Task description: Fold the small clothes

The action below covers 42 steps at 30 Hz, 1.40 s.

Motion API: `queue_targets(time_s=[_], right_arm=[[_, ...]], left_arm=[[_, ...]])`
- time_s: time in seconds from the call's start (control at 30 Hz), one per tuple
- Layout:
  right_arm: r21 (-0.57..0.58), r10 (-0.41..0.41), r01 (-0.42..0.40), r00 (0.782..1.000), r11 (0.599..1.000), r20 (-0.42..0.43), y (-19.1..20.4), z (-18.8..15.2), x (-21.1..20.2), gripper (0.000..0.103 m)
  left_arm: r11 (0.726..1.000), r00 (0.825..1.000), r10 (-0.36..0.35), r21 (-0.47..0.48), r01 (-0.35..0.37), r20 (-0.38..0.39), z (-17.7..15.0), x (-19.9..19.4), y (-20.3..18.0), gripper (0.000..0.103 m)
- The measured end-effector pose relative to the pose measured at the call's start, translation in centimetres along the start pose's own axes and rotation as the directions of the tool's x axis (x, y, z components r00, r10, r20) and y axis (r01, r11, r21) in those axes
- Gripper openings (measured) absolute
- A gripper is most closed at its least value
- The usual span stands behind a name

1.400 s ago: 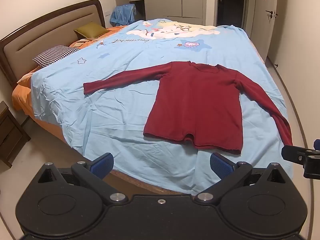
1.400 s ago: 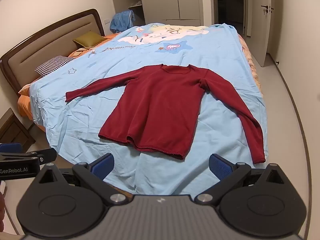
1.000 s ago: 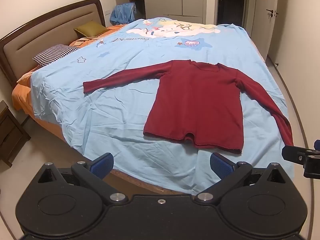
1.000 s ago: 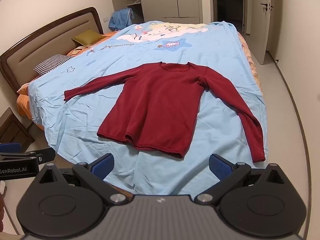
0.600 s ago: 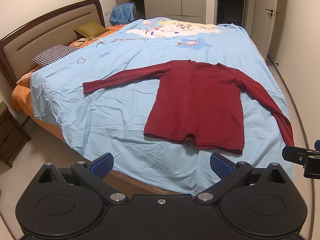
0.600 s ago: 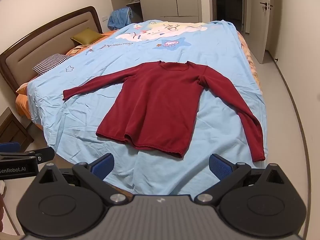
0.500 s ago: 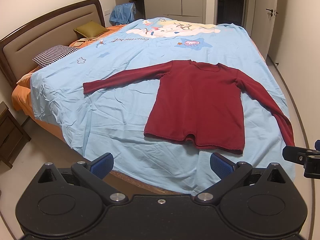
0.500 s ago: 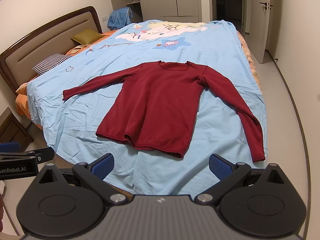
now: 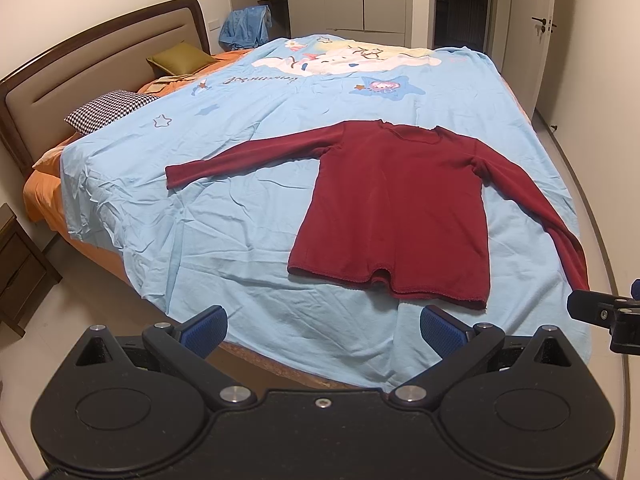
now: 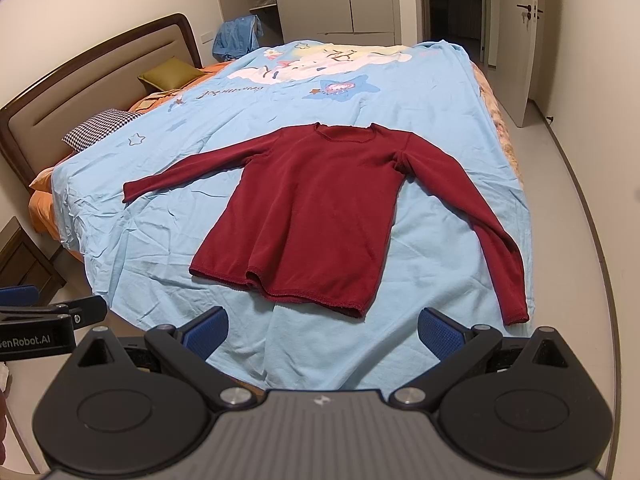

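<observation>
A dark red long-sleeved top lies flat on the light blue bedsheet, both sleeves spread out, hem toward me. It also shows in the right wrist view, its right cuff near the bed's edge. My left gripper is open and empty, hovering short of the bed's near edge, below the hem. My right gripper is open and empty, also short of the hem. Each gripper shows at the edge of the other's view.
A padded headboard with a checked pillow and an olive pillow is at the left. A dark nightstand stands left of the bed. Wardrobe, door and bare floor lie beyond and right.
Both grippers have drifted slightly, so the top sits marginally differently in view. The top has not moved and both grippers stay open.
</observation>
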State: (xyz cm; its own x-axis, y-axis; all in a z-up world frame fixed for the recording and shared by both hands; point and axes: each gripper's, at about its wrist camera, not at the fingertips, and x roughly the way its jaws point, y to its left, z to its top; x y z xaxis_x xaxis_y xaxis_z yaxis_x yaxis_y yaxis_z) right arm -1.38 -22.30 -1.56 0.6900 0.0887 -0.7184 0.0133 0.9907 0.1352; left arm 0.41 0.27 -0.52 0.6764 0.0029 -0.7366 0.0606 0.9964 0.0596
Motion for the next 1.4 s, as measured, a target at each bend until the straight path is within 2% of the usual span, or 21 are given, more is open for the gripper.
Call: queue_targets(time_s=[1.4], right_arm=[[0.014,-0.005,0.005,1.000,1.000,-0.002,-0.29,0.24,-0.41,0.103]], left_arm=[[1.000,1.000,-0.001,0.006,0.001,-0.008,-0.02,0.49,-0.02,0.102]])
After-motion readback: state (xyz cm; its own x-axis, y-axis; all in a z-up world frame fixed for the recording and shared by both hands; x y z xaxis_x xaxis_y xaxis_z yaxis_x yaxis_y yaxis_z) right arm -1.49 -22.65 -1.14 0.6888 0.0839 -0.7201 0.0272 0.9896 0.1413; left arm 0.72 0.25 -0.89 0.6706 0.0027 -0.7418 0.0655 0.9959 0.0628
